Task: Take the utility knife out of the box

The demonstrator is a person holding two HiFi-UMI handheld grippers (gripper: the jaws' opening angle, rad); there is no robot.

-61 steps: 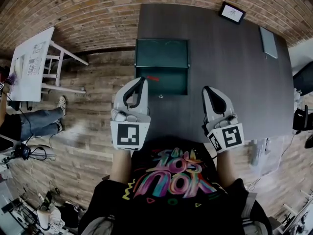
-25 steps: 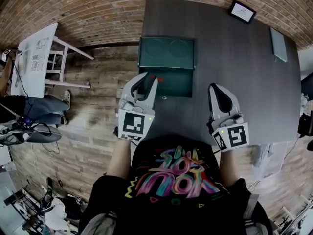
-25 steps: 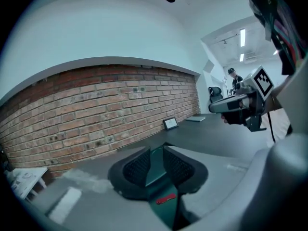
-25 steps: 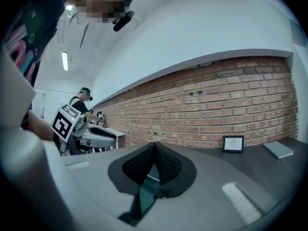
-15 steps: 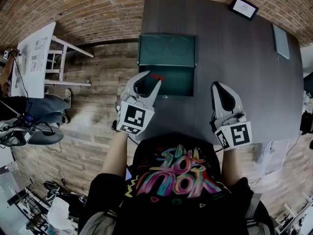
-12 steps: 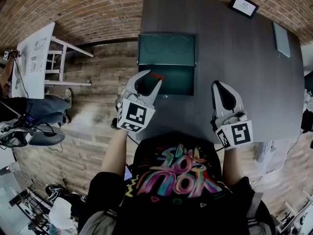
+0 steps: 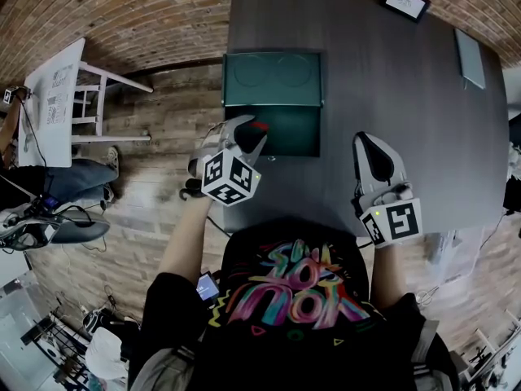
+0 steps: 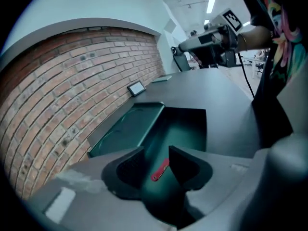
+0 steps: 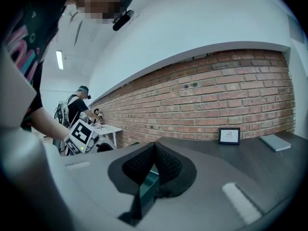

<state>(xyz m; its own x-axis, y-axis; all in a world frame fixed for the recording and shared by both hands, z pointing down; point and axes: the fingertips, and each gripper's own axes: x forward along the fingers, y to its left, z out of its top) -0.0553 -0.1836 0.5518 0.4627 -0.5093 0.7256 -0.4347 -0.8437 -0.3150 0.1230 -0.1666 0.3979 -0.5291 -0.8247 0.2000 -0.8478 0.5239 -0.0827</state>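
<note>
Reaching with the left gripper (image 8: 156,152) toward the near left corner of the box (image 7: 295,133), tipped downward, with jaws that have just been opening and now stand wide apart, pressing on nothing. Frames the utility knife (image 8: 160,169) in the gap between those jaws in the left gripper view, yet beyond the tips and untouched: a slim red thing lying flat on the green floor of the box, close to its left wall and near end. Holds the right gripper (image 9: 154,151) roughly level and idle to the right of the box, well apart from it, above the dark table (image 7: 391,88), with jaws together at the tips and empty, and only a sliver of the box visible through the slot below them. Shows the lid (image 7: 273,80) thrown back flat on the far side of the box, a sign of the opening step already done. Places a small framed picture (image 7: 405,1) far beyond the box and to its right, by the table's far edge, and a flat grey slab (image 7: 470,59) further to the right of the box. Counts, by judgement, as early in the task: access made and the approach nearly lined up, but no grasp yet. Leaves lowering the tips around the red handle, closing on it, lifting it clear of the box walls and setting it down outside the box. Calls for care beside the left wall of the box, likely to crowd the jaws on so thin and flat a thing.
</note>
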